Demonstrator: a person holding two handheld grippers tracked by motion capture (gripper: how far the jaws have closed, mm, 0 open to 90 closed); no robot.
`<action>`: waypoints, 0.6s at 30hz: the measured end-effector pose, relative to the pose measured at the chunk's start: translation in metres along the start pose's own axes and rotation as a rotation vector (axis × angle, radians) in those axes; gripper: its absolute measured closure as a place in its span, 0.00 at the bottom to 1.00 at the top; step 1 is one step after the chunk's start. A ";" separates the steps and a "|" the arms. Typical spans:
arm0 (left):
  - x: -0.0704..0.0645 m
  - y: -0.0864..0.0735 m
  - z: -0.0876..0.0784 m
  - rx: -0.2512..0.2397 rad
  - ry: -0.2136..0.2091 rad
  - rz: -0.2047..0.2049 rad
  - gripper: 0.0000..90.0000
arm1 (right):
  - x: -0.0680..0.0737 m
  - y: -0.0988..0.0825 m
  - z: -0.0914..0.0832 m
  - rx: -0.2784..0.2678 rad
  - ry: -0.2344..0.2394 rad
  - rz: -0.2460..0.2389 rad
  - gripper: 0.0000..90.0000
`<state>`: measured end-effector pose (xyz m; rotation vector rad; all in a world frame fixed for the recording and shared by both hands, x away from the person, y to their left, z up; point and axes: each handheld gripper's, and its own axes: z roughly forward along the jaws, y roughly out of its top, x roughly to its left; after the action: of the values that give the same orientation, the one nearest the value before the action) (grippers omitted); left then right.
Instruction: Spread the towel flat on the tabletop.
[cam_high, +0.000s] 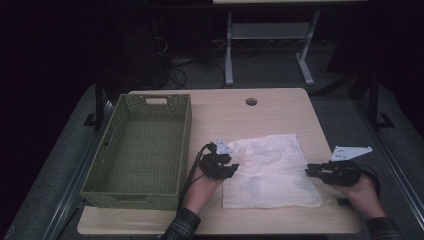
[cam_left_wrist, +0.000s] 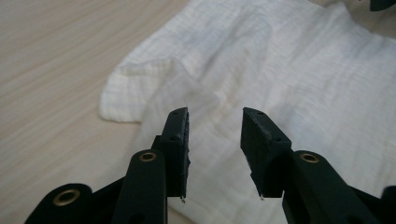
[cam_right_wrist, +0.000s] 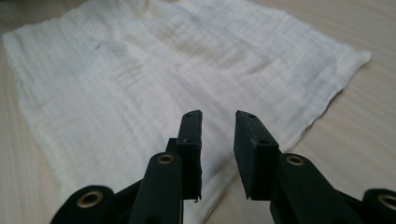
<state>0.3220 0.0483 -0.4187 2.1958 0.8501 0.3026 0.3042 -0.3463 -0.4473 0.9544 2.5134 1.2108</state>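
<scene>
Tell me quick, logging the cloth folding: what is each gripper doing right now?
Left gripper: open, nothing held, jaws over the white cloth.
Right gripper: open, nothing held, at the cloth's edge.

A pale wooden table (cam_high: 280, 107) with a round cable hole (cam_high: 251, 101) is set on grey carpet (cam_high: 60, 165). A green woven basket (cam_high: 142, 192) is placed on its left part. Behind it, the white legs of a second table (cam_high: 229, 50) and loose cables (cam_high: 175, 75) are seen. The room beyond is left dark.
</scene>
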 end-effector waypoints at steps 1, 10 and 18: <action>0.003 0.003 0.002 -0.003 0.009 -0.005 0.69 | -0.003 0.004 0.002 -0.003 -0.001 -0.009 0.79; 0.021 0.014 0.016 -0.004 0.077 -0.035 0.71 | -0.019 0.029 0.019 -0.022 -0.005 -0.013 0.79; 0.045 0.016 0.036 0.034 0.140 -0.076 0.72 | -0.023 0.036 0.026 -0.030 0.001 -0.013 0.79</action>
<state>0.3801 0.0499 -0.4340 2.1872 1.0201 0.4109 0.3496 -0.3275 -0.4398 0.9293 2.4905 1.2423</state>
